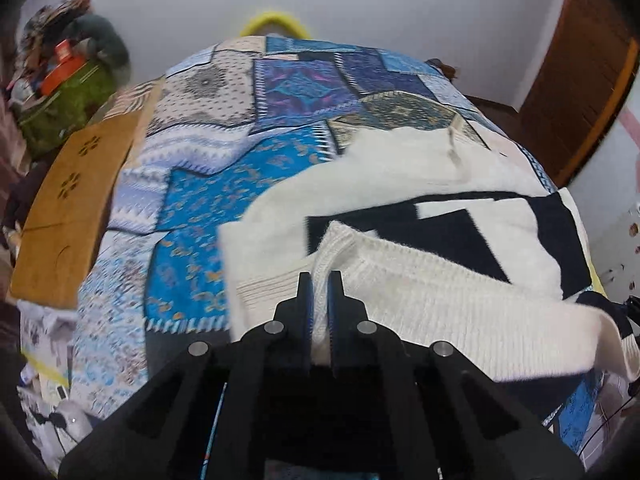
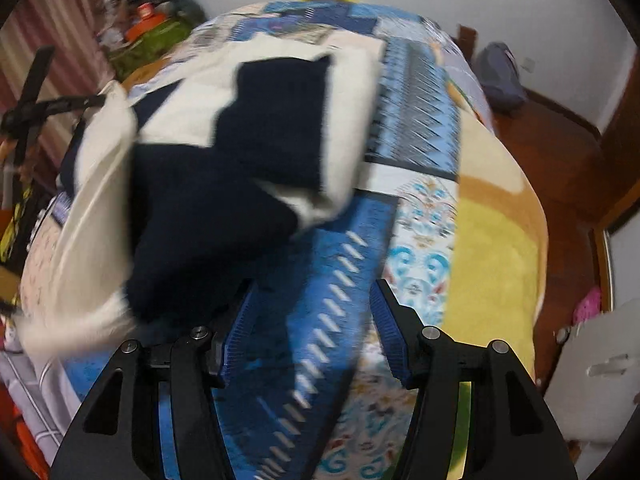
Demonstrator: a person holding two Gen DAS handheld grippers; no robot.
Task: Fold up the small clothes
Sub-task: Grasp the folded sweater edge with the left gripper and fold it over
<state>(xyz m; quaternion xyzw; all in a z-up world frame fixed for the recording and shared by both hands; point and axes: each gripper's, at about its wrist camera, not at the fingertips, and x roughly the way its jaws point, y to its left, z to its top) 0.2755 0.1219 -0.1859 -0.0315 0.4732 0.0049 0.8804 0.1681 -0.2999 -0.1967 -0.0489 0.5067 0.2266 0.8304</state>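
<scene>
Left hand-held gripper (image 1: pixel 320 280): jaws pressed together on a ribbed white edge of the sweater, which bunches between the two blue-lined pads; it points steeply down at the bed.
Right hand-held gripper (image 2: pixel 310 300): jaws apart, nothing between them; only the bedspread shows in the gap.
Sweater (image 1: pixel 420 208): cream-white knit with large black blocks, lying on the bed just ahead of and to the right of the left hand-held gripper; a ribbed band runs from its pads off to the right.
Sweater, right wrist view (image 2: pixel 240 140): ahead and to the left of the right hand-held gripper, with a dark fold coming down close to its left finger; whether cloth and finger touch I cannot tell, the picture being blurred.
Bedspread (image 1: pixel 192 208): blue and white patchwork pattern covering the bed under the sweater.
Yellow blanket (image 2: pixel 492 248): on the bed, ahead and right of the right hand-held gripper.
Wooden board (image 1: pixel 68 208): tan, with flower-shaped cut-outs, far left of the left hand-held gripper at the bed's edge.
Green bag (image 1: pixel 68 100): beyond the board, ahead left, with an orange item on top.
</scene>
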